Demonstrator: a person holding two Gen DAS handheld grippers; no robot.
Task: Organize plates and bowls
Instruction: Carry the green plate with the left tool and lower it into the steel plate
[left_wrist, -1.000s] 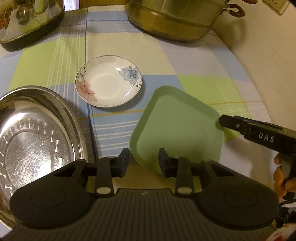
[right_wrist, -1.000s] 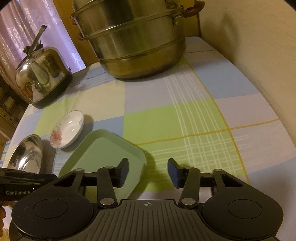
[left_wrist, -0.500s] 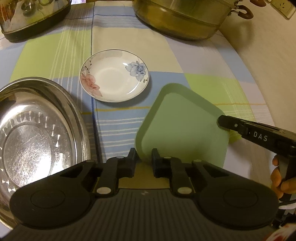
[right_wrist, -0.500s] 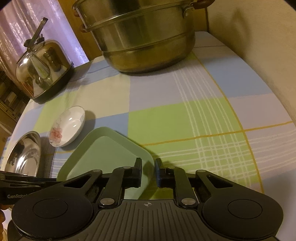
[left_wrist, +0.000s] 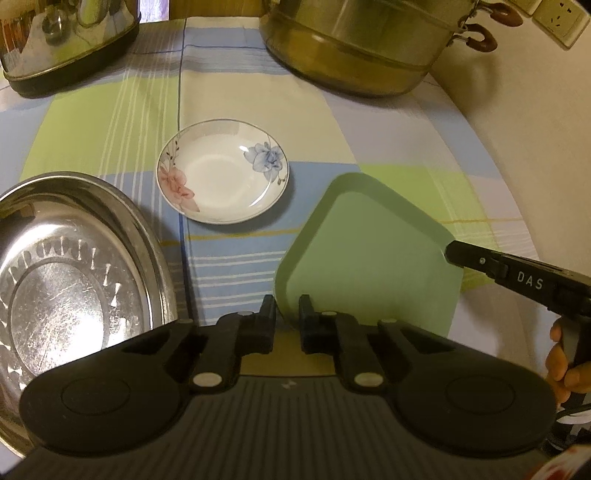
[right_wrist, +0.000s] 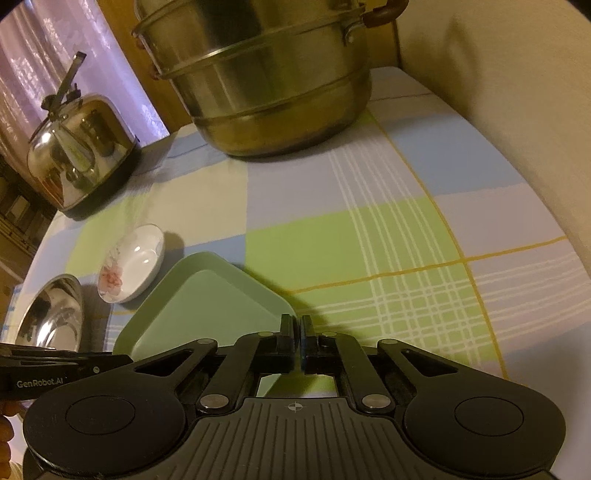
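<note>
A pale green square plate (left_wrist: 369, 258) (right_wrist: 207, 306) lies on the checked tablecloth. My left gripper (left_wrist: 286, 310) has its jaws closing on the plate's near corner, and the pads press on the rim. My right gripper (right_wrist: 297, 328) has its jaws closing on the opposite corner, with the thin rim pinched between nearly touching fingers. Its tip also shows in the left wrist view as the right gripper (left_wrist: 454, 254), at the plate's right corner. A small white floral dish (left_wrist: 221, 177) (right_wrist: 133, 262) sits beyond the plate. Left of the plate stands a wide steel bowl (left_wrist: 66, 277) (right_wrist: 51, 314).
A large steel steamer pot (left_wrist: 362, 44) (right_wrist: 266, 81) stands at the back of the table. A shiny kettle (left_wrist: 66, 40) (right_wrist: 81, 151) stands at the back left. A cream wall (right_wrist: 517, 92) borders the right side. A person's hand (left_wrist: 565, 369) holds the right gripper.
Both grippers' jaws have closed from apart onto the green plate's corners. The plate, the dish and the bowl stay where they were.
</note>
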